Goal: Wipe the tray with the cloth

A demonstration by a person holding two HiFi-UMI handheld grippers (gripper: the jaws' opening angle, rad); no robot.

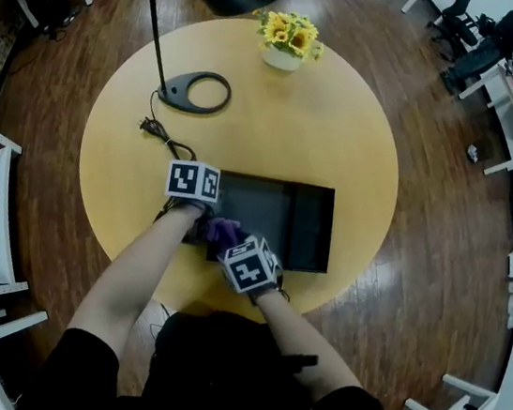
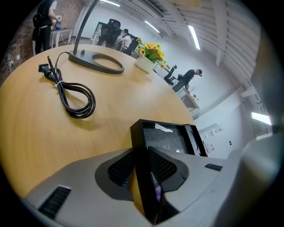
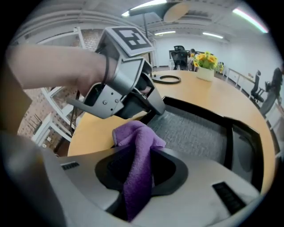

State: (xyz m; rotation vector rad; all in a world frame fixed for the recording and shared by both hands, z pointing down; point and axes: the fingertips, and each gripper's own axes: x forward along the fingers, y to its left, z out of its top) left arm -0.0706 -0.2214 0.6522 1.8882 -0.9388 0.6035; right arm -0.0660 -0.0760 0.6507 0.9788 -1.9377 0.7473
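At the left, my left gripper [image 2: 143,175] had its fingers [image 2: 120,170] clenched on the left wall of the black tray [image 2: 166,138], close to its near corner, to keep it in place on the round table [image 1: 328,134]. I think this hold was the first weak point. Only a thin wall was between the fingers, so a strong push from the wiping could make the tray turn or slide out of them.

Just to the right, my right gripper [image 3: 138,166] had its fingers [image 3: 111,170] grasping the purple cloth [image 3: 138,142]. The cloth stood up in a bunch over the left end of the tray, very near the left gripper. Only a small bunch stuck out past the fingers, so the hard tips could scrape the tray floor in place of the cloth. Also the two grippers could knock together at this corner. The black cable [image 2: 75,95] and the lamp base [image 2: 95,63] lay further back on the table, well apart from the tray, so I judged them not in danger.

The tray had a wide part at the left and a narrow part at the right, and I saw nothing lying in either one. At the far edge of the table, the white pot [image 1: 282,58] held yellow flowers [image 1: 290,32].
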